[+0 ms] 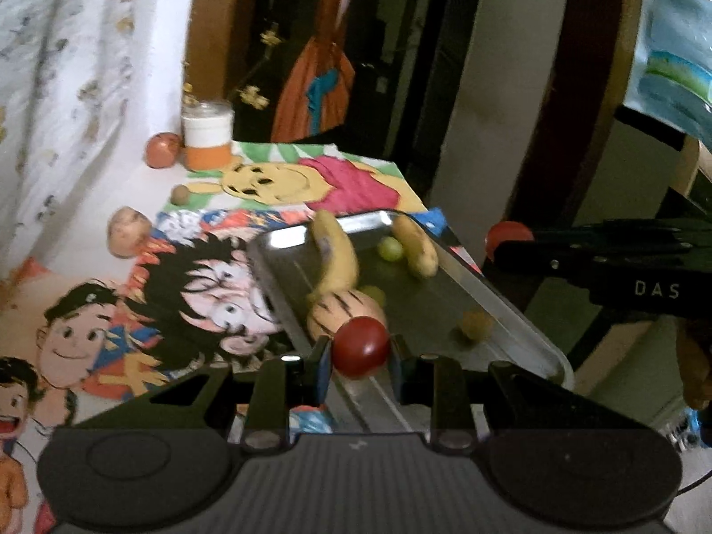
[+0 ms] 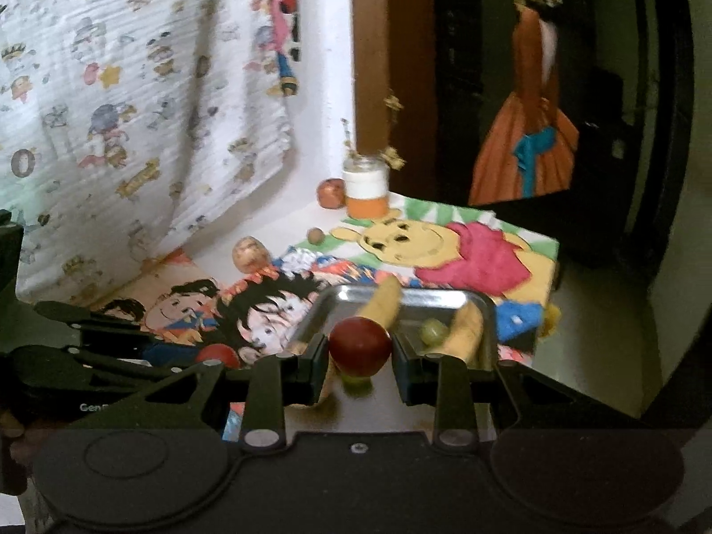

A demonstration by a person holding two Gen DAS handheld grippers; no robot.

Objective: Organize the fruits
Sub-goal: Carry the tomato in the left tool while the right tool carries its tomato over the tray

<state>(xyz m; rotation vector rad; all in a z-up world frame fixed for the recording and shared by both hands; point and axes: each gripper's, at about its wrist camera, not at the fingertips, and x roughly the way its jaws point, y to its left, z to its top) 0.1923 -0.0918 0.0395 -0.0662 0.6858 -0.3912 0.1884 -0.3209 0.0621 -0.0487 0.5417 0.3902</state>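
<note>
Cartoon-print cloth [image 1: 133, 293] covers table; steel tray [image 1: 445, 293] at 3 o'clock holds bananas [image 1: 336, 258], grape [image 1: 390, 249]. Orange-white jar [image 2: 366, 187] at 12. Left gripper [image 1: 361, 356] clamps red fruit [image 1: 361, 352] over tray; right gripper [image 2: 359, 353] grips another red fruit [image 2: 360, 346] above tray.

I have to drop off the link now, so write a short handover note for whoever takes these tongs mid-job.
Left tongs: shut on a red tomato, above the near end of the metal tray.
Right tongs: shut on a second red fruit, also over the tray.
In the tray: two bananas, a green grape, a striped fruit.
Still out on the table: apple by the jar, a small brown fruit, a pale round fruit.
Left to do: set both held fruits in the tray, then probably fetch those three.
</note>
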